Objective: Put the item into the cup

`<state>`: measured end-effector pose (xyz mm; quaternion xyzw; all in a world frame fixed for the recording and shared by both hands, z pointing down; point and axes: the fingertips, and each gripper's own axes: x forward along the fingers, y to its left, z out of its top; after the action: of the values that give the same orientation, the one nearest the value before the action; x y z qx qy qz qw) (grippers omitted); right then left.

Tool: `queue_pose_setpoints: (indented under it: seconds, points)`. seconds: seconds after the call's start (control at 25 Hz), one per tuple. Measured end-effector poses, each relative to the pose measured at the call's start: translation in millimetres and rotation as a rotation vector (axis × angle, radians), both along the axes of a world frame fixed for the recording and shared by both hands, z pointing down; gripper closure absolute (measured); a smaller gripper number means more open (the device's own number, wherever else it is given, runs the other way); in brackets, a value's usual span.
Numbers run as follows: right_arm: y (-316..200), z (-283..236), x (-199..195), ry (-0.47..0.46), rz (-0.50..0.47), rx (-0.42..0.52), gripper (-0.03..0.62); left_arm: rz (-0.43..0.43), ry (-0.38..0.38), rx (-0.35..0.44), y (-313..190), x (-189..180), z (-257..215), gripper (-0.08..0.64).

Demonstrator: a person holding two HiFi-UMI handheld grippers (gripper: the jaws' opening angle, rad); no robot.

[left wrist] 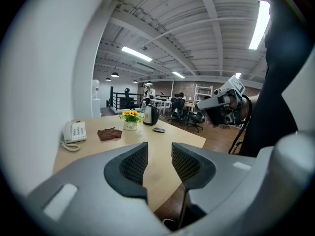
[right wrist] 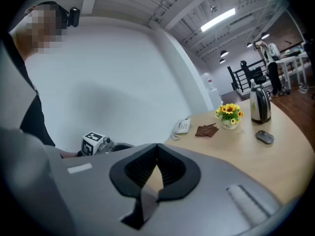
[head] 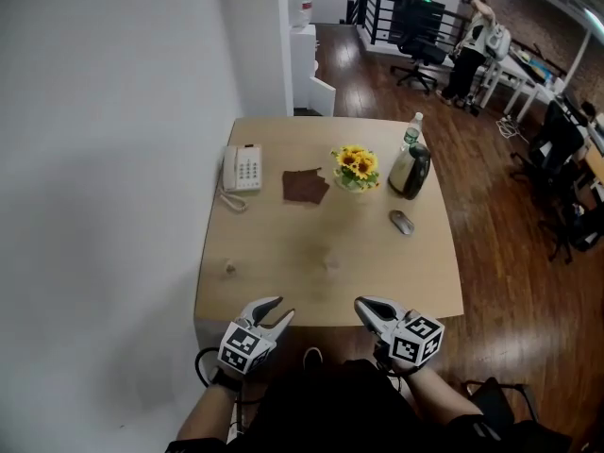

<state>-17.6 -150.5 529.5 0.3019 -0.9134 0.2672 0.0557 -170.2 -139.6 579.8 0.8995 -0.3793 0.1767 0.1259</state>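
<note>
A small cup of sunflowers (head: pixel 356 169) stands mid-table at the far side, and shows in the left gripper view as the flower cup (left wrist: pixel 130 119). A brown cloth (head: pixel 305 186) lies to its left and a grey mouse (head: pixel 401 222) to its right. My left gripper (head: pixel 276 311) hovers at the table's near edge, left of centre, open, with nothing between its pads (left wrist: pixel 136 162). My right gripper (head: pixel 364 306) hangs at the near edge to the right; its jaws meet at the tips with nothing in them. Both are far from the objects.
A white desk phone (head: pixel 243 169) sits at the far left of the table (head: pixel 321 262). A dark kettle (head: pixel 411 171) and a water bottle (head: pixel 413 131) stand at the far right. A white wall runs along the left. Office chairs and a person are in the background.
</note>
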Motion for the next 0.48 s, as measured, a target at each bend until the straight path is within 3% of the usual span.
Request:
queue_pose_setpoints:
  seconds: [0.48]
  points:
    - [-37.2,10.7,-21.5,0.004,-0.097,0.01,0.583,-0.127,-0.086,-0.057,-50.5,-47.6,43.7,0.414]
